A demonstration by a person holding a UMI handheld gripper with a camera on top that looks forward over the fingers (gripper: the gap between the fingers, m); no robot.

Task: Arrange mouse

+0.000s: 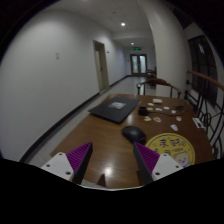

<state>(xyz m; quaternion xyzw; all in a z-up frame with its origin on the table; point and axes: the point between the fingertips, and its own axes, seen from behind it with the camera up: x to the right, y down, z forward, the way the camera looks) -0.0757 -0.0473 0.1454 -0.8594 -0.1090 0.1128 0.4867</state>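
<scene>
A dark mouse (135, 135) lies on the brown wooden table (105, 145), just ahead of my fingers and a little to the right, beside the round yellow printed mat (165, 152). My gripper (112, 163) hovers over the near part of the table with its purple pads (78, 157) wide apart. Only bare table shows between the fingers. The mouse is apart from both fingers.
A dark flat laptop or pad (115, 111) lies at the table's middle. Small items (158, 111) lie farther along on the right. Chairs (165, 88) stand at the far end, a railing (205, 90) on the right, a corridor with doors beyond.
</scene>
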